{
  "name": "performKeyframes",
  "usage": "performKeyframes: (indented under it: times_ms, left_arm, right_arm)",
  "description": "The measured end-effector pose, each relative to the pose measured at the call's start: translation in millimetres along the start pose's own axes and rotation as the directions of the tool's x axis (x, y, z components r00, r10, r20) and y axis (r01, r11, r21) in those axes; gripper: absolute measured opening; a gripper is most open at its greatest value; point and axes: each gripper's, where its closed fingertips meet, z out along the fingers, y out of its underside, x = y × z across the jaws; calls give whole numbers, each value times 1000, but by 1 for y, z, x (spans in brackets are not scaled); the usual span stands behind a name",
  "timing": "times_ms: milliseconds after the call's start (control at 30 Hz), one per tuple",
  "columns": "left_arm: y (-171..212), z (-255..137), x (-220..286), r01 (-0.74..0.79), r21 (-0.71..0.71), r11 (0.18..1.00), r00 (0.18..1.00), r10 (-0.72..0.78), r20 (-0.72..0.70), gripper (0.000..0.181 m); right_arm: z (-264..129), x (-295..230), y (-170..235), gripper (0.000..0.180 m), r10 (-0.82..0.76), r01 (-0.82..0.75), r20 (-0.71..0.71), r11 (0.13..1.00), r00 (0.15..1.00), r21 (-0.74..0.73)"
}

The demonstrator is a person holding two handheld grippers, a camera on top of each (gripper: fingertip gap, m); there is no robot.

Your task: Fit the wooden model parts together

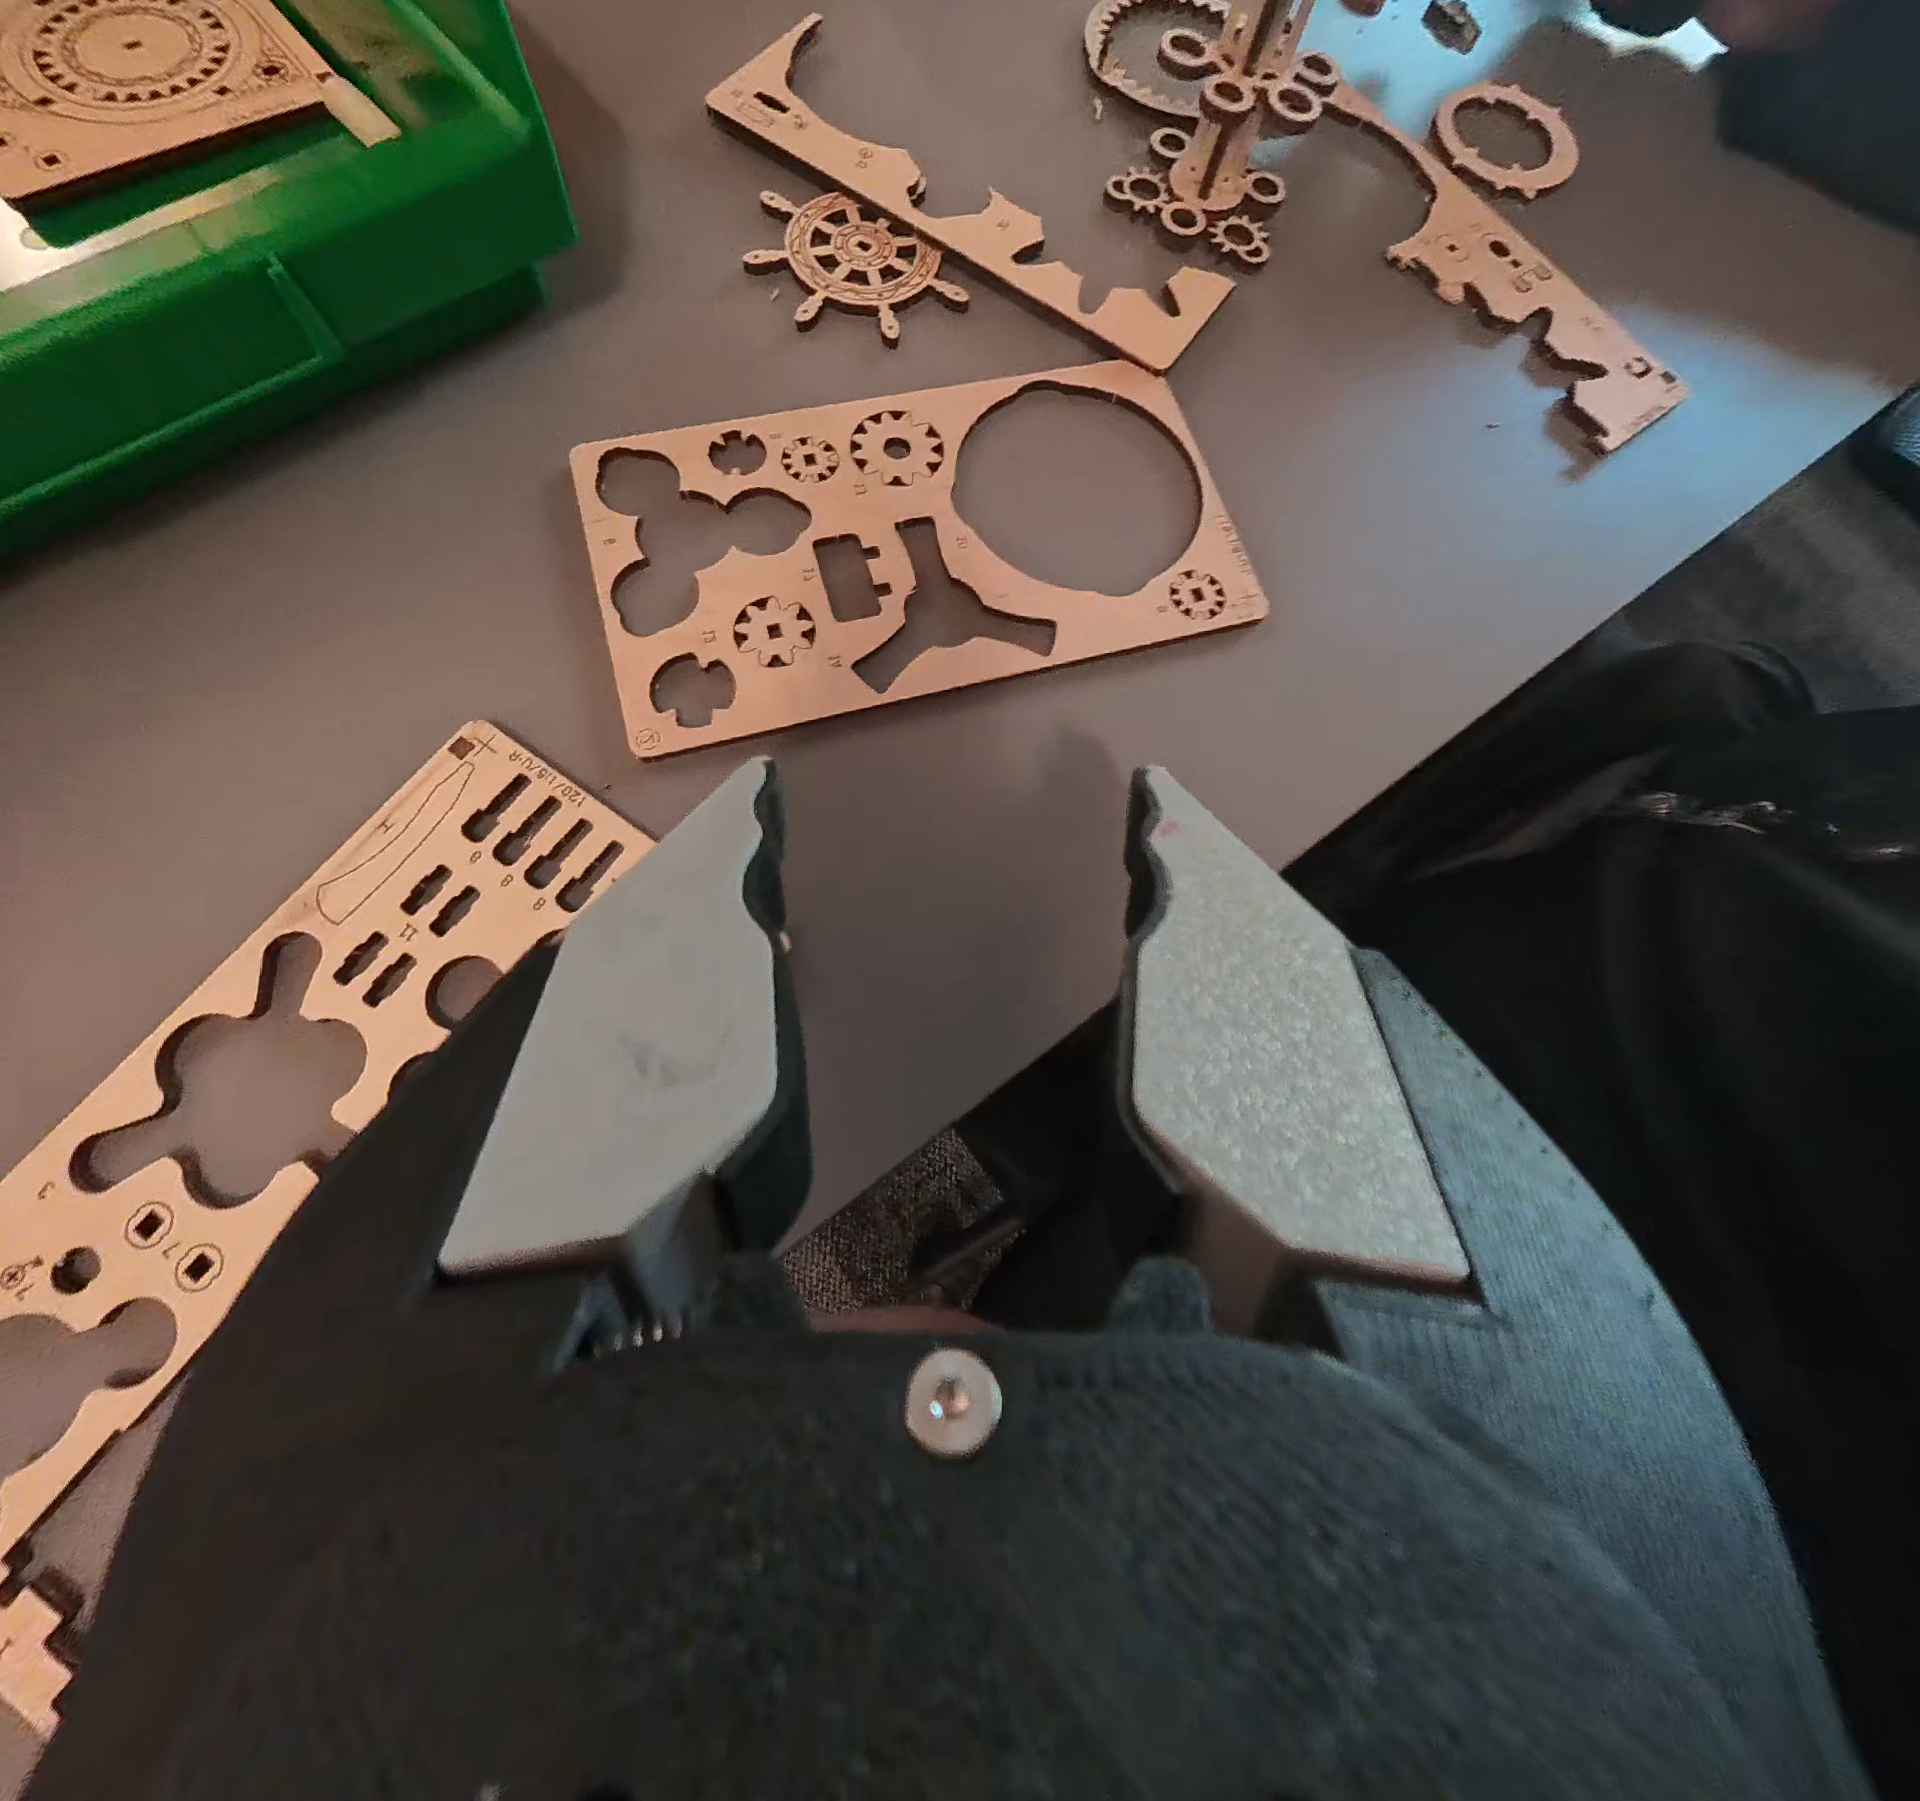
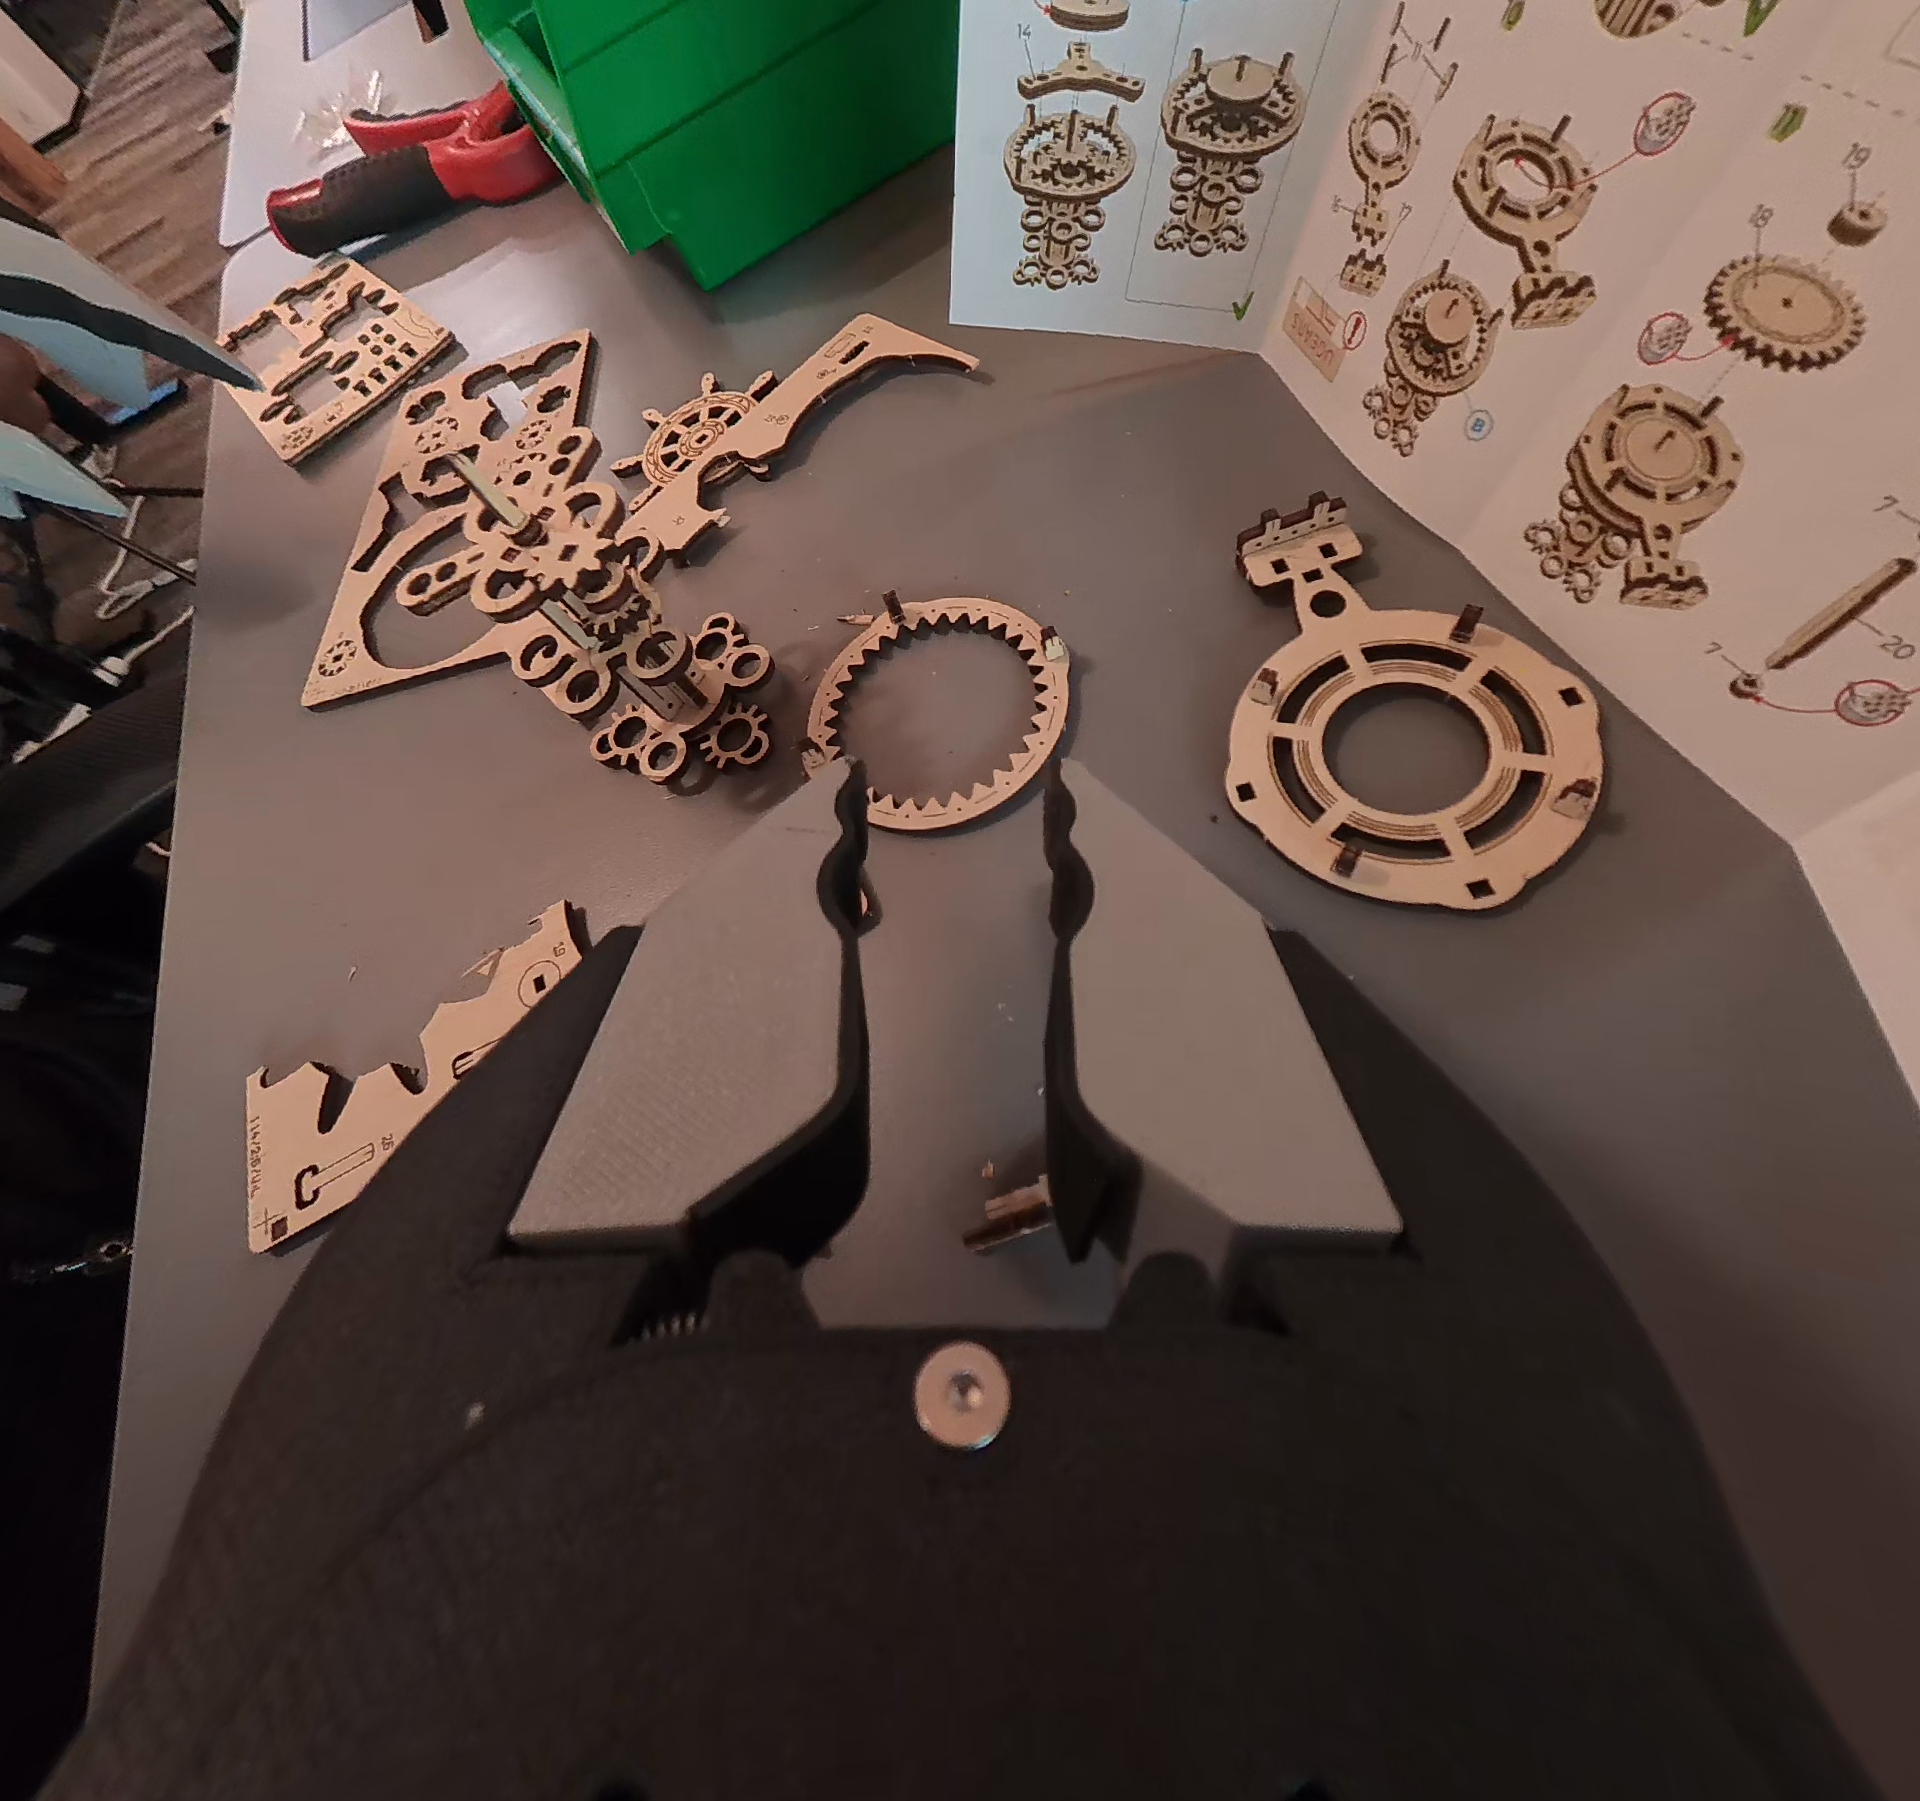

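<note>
My left gripper (image 1: 951, 795) is open and empty above the grey table's near edge, just short of a punched-out wooden sheet (image 1: 914, 556). A ship's-wheel part (image 1: 854, 257) and an upright wooden tower of ringed discs (image 1: 1236, 99) stand farther off. My right gripper (image 2: 954, 780) is open and empty, its tips over the near rim of a toothed wooden ring (image 2: 940, 712). The tower assembly (image 2: 644, 650) stands left of the ring. A round slotted wooden plate with a tab (image 2: 1413, 743) lies to the right. A small wooden piece (image 2: 1008, 1216) lies on the table between the finger bases.
A green plastic bin (image 1: 260, 224) holding a wooden sheet sits at the left; it also shows in the right wrist view (image 2: 727, 58). An unfolded instruction sheet (image 2: 1558, 245) stands behind the parts. Leftover sheet frames (image 1: 260, 1055) (image 2: 416, 1076) lie about. The table edge (image 1: 1558, 650) runs diagonally at right. The gap from one gripper's tips to the other's is roughly 35 centimetres.
</note>
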Motion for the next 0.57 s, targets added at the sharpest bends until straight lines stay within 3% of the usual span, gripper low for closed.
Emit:
performKeyframes:
  times_ms: [567]
  left_arm:
    - [-11,24,-17,-158,-68,985,987,159,18,63]
  right_arm:
    - [1,-1,0,31,-5,5,5,1000,1000,-2]
